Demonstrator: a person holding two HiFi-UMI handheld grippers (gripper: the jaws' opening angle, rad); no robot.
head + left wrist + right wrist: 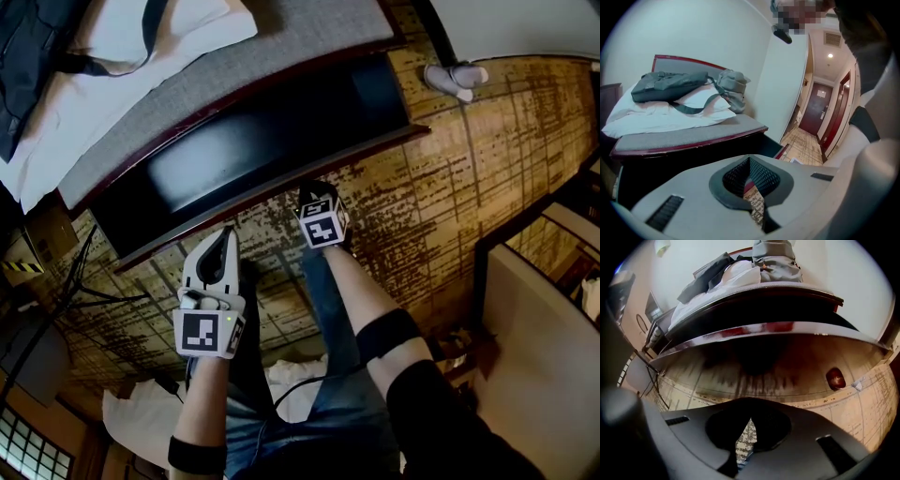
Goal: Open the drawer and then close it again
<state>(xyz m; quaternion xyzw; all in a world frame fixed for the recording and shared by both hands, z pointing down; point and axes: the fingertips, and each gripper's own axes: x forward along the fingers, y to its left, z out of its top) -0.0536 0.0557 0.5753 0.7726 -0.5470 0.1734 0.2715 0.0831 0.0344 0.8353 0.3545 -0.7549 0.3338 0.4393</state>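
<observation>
Fingers pressed together, empty, on my left gripper (220, 242) and right gripper (317, 195). The drawer (262, 141) stands out from the bed (234, 56), its red rim just ahead; open carpet (431, 216) lies rightward

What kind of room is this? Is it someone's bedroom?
Probably a hotel bedroom. There is a bed with white pillows and a dark red wooden frame, a tan patterned carpet, and a short hallway leading to a dark red door.
</observation>
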